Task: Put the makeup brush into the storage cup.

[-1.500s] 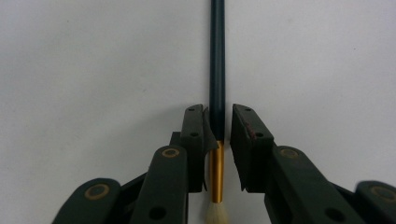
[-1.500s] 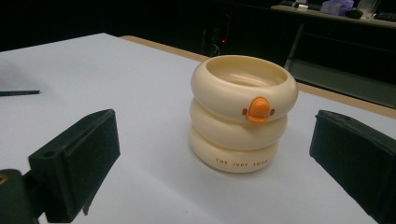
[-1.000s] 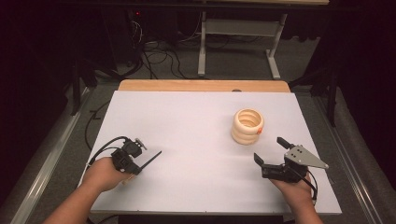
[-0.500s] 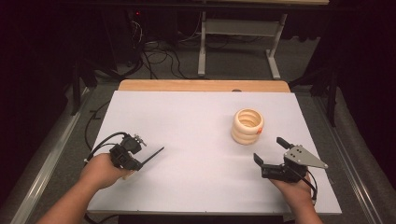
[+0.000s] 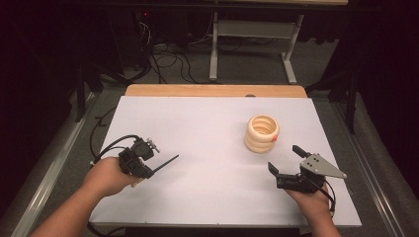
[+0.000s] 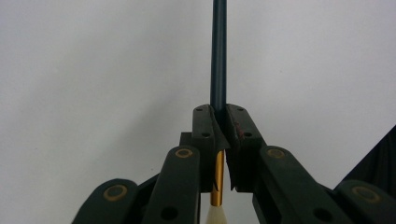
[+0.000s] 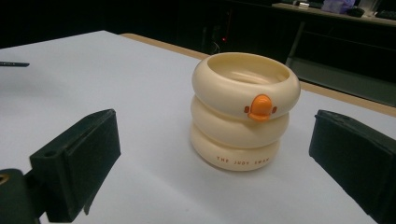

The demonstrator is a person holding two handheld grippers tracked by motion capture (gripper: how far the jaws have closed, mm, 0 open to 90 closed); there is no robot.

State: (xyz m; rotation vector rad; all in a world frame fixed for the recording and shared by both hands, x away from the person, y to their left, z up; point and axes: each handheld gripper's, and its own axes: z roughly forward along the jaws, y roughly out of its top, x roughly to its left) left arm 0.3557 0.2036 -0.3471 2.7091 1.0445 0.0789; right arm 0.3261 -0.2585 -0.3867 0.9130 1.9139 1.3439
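The left gripper [image 5: 165, 162] was clamped on a dark brush [image 6: 218, 56] at near left, not yet carried to the cream duck cup [image 5: 262, 133] at far right, where the right gripper [image 5: 285, 159] stood spread wide.

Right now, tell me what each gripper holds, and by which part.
The left gripper clamps a dark brush where handle meets gold ferrule. The right gripper is open, holding nothing.
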